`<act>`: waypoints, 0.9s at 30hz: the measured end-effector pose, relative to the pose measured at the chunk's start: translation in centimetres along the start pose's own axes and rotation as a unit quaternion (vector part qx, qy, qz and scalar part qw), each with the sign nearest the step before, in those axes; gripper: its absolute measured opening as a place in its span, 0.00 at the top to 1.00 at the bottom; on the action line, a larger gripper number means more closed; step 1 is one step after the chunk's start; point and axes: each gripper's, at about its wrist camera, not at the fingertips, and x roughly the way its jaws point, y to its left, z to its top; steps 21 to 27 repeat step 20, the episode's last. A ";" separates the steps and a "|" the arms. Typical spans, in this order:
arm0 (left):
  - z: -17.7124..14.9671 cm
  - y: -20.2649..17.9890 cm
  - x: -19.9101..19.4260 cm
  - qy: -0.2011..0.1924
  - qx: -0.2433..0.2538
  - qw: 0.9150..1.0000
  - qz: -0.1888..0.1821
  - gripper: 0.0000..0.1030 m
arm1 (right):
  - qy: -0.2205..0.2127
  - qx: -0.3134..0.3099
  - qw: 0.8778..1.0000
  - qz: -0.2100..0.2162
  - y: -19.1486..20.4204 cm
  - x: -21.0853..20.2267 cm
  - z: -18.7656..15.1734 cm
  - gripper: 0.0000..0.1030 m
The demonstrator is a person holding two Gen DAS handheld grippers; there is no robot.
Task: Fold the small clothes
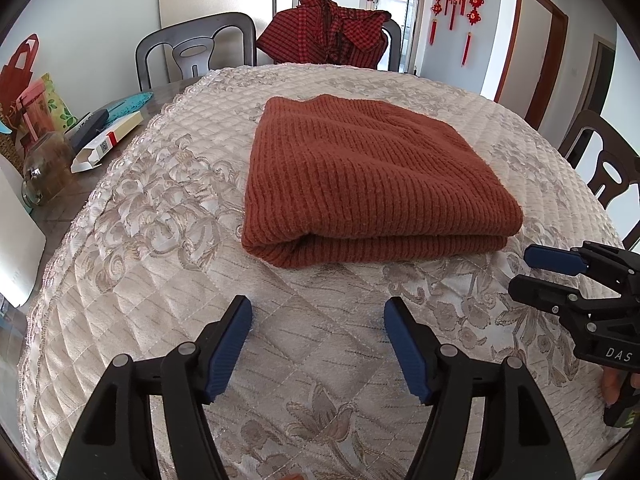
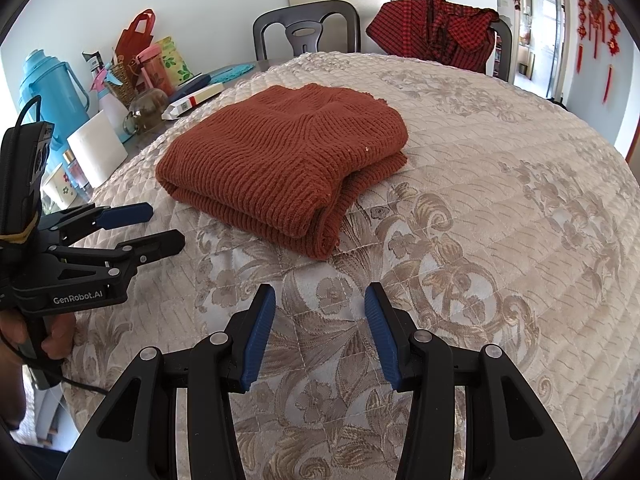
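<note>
Left wrist view: 1 rust-orange rib-knit sweater (image 1: 360,176), folded into a thick rectangular stack, lies on the beige quilted floral tablecloth (image 1: 140,280), centred and toward its far edge. The fold's rounded edge faces the camera. The left gripper (image 1: 318,344), black with 2 blue ribbed pads, hovers over the near part of the cloth with its jaws spread wide and nothing between them; it is apart from the sweater. The right gripper (image 1: 532,276) enters from the right edge, level with the sweater's near right corner and just beside it, with a gap between its fingers. 2 dark wooden chairs are counted at the far edge: 1 bare chair (image 1: 196,46), and 1 chair draped with a red-and-black checked garment (image 1: 332,32). 1 white carton with a red stripe (image 1: 108,142) lies on the bare table strip at the left edge.

Right wrist view: The right gripper (image 2: 320,328) is held over the near edge of the cloth, jaws parted and empty. The sweater (image 2: 280,156) sits ahead and slightly left, showing 2 stacked layers at its near corner. The left gripper (image 2: 160,226), gripped by a bare hand (image 2: 40,336), points toward the sweater's left side, fingers separated. 1 blue plastic thermos jug (image 2: 44,88) and 1 white paper roll (image 2: 98,148) stand at the left edge.
</note>
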 end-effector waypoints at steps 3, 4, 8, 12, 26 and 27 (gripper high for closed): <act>0.0 0.0 0.0 0.000 0.000 1.000 0.000 0.31 | 0.000 0.001 1.000 0.001 0.0 0.0 0.0 0.54; 0.0 0.0 0.0 0.000 -0.001 1.000 0.000 0.31 | 0.000 0.001 1.000 0.002 0.0 0.0 0.0 0.54; -0.1 -0.1 0.1 0.001 0.002 1.000 0.005 0.31 | 0.000 0.001 1.000 0.001 0.0 0.0 0.0 0.54; -0.1 -0.2 0.1 0.002 0.004 1.000 0.007 0.31 | 0.000 0.001 1.000 0.002 -0.1 0.0 0.0 0.54; -0.1 -0.2 0.1 0.002 0.005 1.000 0.008 0.31 | 0.000 0.001 1.000 0.001 0.0 0.0 0.0 0.54; -0.1 -0.2 0.1 0.002 0.005 1.000 0.008 0.31 | 0.000 0.001 1.000 0.001 0.0 0.0 0.0 0.54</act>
